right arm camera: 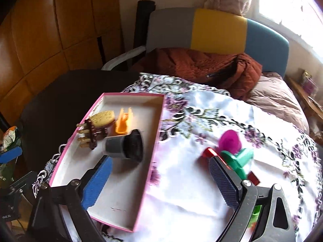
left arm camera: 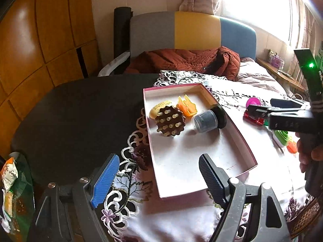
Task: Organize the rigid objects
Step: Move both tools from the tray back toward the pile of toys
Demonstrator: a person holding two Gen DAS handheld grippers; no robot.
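On the desk [left arm camera: 70, 117], a dark round top is lying half covered by a white embroidered cloth [right arm camera: 201, 181] with purple flowers and a lace edge. A shallow pink-rimmed box [left arm camera: 245, 141] is sitting on the cloth, partly over its lace border. Inside the box, toward its far end, a brown studded disc [left arm camera: 170, 122] is leaning against a yellow biscuit-shaped piece [left arm camera: 159, 109], an orange plastic piece [left arm camera: 187, 105] is standing just beside them, and a grey cylinder with a black cap [left arm camera: 210, 119] is lying on its side next to these.

The left gripper [left arm camera: 155, 177] is hovering over the near end of the box, its jaws standing wide apart with nothing between them. The right gripper [right arm camera: 161, 179] is hanging over the box's right rim and the cloth, its jaws likewise spread apart and gripping nothing. In the left wrist view it is showing from the side, above the loose things.

Outside the box, on the cloth to the right, a magenta round piece [right arm camera: 230, 141], a green plastic piece [right arm camera: 238, 158] and a red piece [right arm camera: 209, 152] are lying close together; how they touch is unclear through the blur.

Behind the desk, a chair back in grey, yellow and blue panels [left arm camera: 193, 30] is standing with a rust-coloured quilted jacket [left arm camera: 187, 60] heaped in front of it. Wooden panelling [left arm camera: 36, 40] is covering the wall at left, and strong daylight is pouring through a window [left arm camera: 258, 2] at upper right.
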